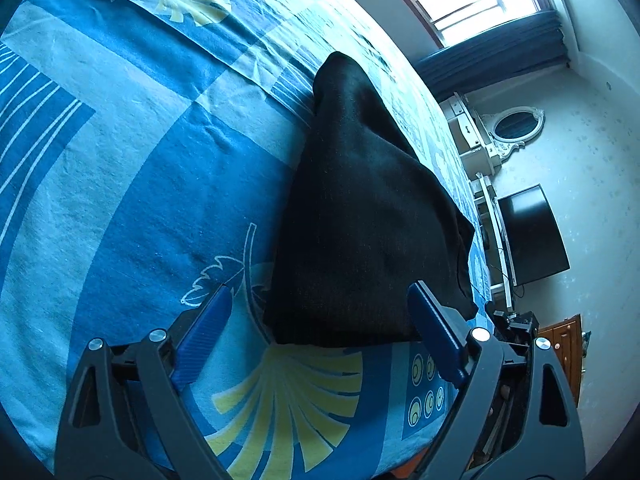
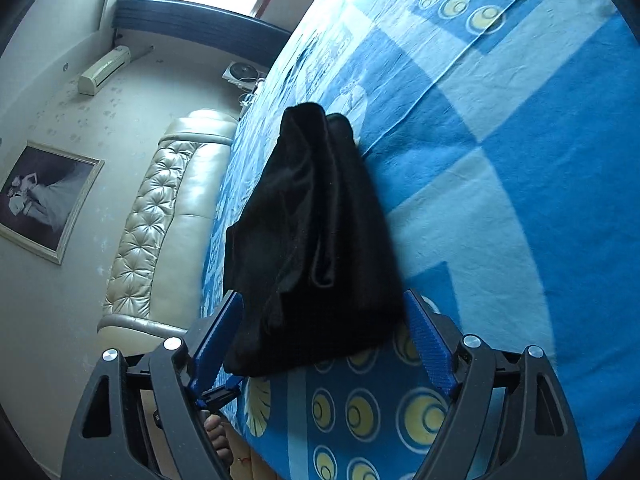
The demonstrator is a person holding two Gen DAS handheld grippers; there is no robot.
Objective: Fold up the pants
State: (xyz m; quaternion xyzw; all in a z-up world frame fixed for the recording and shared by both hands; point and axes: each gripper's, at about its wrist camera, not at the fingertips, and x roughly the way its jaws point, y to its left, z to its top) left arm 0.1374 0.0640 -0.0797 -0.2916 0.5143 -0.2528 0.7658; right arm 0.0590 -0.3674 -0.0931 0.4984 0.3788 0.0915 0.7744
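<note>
The black pants (image 1: 360,216), lying as a lengthwise-folded, rumpled strip on the blue bedsheet (image 1: 132,168), were approached at the near end by the left gripper (image 1: 320,316) and right gripper (image 2: 324,320), both spread and holding nothing; a pinch of that end was judged next.

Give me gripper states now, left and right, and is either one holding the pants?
Left gripper: open, empty; near edge of black pants lies between its fingers, not pinched.
Right gripper: open, empty; pants sit between its fingers, ungripped.
</note>
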